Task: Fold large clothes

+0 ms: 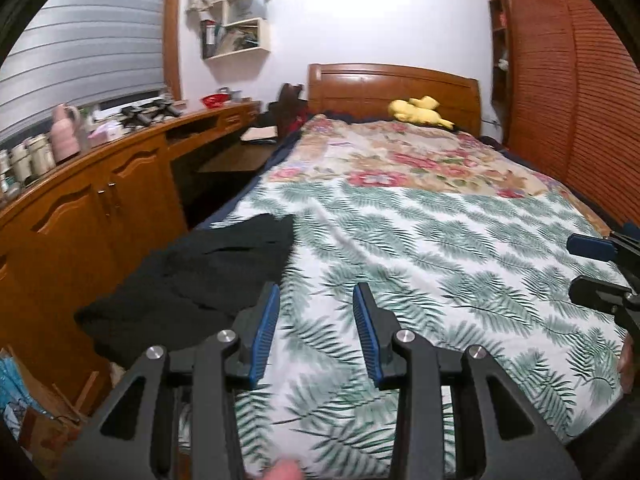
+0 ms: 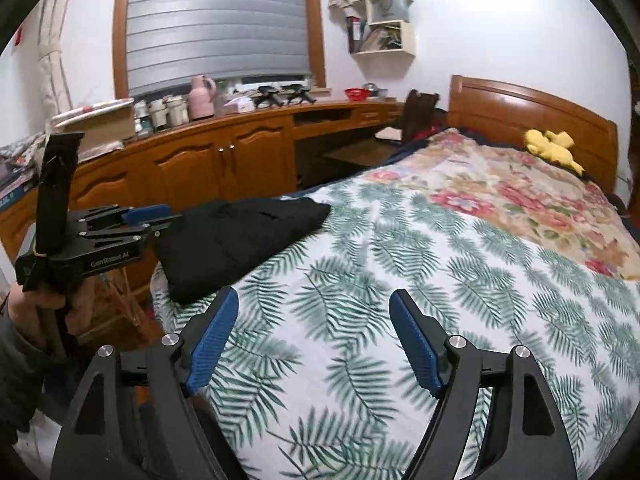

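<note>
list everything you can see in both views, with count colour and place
black crumpled garment: 1, black, left edge of bed
palm-leaf bedspread: 1, white and green, near half of bed
floral blanket: 1, cream and red, far half
yellow plush toy: 1, yellow, by wooden headboard
long wooden cabinet: 1, brown, under window
pink jug: 1, pink, on cabinet
red bowl: 1, red, on cabinet
white wall shelf: 1, white, cluttered
left gripper: open, empty
right gripper: open, empty

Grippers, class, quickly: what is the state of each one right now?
Left gripper: open, holding nothing, beside the black garment.
Right gripper: open, holding nothing, above the bedspread.
</note>
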`<state>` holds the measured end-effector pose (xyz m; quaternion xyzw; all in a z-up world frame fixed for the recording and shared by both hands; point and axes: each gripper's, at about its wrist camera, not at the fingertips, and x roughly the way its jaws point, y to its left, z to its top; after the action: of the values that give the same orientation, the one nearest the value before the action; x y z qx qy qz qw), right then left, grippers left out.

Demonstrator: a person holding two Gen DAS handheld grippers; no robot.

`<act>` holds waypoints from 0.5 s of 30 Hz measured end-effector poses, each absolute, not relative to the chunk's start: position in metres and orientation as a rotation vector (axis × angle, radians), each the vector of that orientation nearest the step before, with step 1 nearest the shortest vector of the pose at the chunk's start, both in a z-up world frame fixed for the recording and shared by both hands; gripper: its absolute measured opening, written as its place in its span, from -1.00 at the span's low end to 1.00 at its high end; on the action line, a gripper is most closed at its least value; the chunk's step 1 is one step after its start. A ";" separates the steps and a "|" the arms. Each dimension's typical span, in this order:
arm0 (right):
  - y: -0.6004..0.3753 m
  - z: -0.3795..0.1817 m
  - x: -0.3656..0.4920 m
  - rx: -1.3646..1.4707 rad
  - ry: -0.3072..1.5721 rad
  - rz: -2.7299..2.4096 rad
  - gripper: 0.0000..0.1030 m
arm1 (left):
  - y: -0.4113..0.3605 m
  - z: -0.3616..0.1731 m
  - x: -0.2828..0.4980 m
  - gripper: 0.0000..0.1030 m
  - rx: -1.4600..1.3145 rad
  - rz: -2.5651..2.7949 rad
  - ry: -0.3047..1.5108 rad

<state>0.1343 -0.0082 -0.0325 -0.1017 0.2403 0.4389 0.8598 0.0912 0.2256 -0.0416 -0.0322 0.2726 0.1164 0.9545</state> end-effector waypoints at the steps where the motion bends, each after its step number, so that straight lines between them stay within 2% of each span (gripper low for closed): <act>1: -0.016 -0.034 0.135 -0.208 0.503 0.909 0.55 | 0.220 -0.043 0.093 -0.30 -0.064 0.224 0.556; 15: -0.138 -0.068 0.128 -0.137 0.548 0.622 0.56 | 0.106 -0.069 0.112 -0.29 -0.062 0.068 0.584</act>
<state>0.1278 -0.1378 -0.0682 -0.0666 0.2659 0.3022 0.9130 0.1116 0.1055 -0.0694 -0.0308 0.2876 0.0334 0.9567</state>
